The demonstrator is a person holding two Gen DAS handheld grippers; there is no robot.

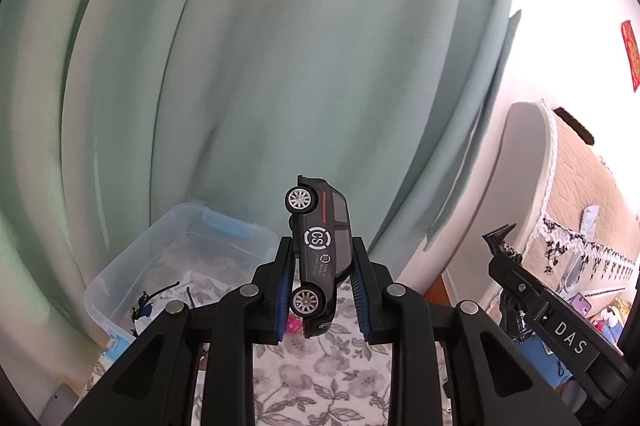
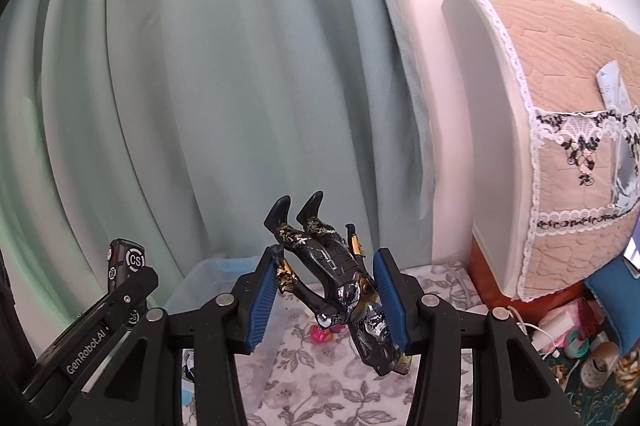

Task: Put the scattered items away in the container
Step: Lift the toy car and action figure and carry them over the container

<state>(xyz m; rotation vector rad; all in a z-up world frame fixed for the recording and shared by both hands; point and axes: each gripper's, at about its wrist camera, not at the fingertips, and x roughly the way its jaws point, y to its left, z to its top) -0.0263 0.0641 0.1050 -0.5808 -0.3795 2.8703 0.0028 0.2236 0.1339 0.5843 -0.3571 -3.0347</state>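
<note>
- Left wrist view: the left gripper [image 1: 322, 284] has its 2 blue-padded fingers [image 1: 285, 296] closed narrowly on a dark toy car [image 1: 320, 246], pads pressing its roof and underside.
- Toy car stands on end, 1 wheel near the pads and 1 wheel above them, a white "CS" roundel on its side; it is lifted clear of the floral cloth [image 1: 320, 378] covering the desk below.
- Beyond and to the left, the clear plastic container [image 1: 120, 274] sits on the cloth against the pale green curtain [image 1: 280, 66]; a small dark item [image 1: 146, 306] lies in its near corner, too small to identify.
- At right in this view, the right gripper [image 1: 500, 238] shows side-on, carrying something dark.
- Right wrist view: the right gripper [image 2: 328, 296] holds a black and gold action figure [image 2: 340, 266] between its fingers [image 2: 390, 300], set about half apart; figure is head-down, boots pointing up.
- Figure is held in the air above the cloth [image 2: 320, 394], with the container [image 2: 212, 278] just behind and left.
- A small pink object [image 2: 320, 335] lies on the cloth beneath the figure.
- Far right, a quilted beige cover [image 2: 560, 106] with lace trim drapes a white appliance.
</note>
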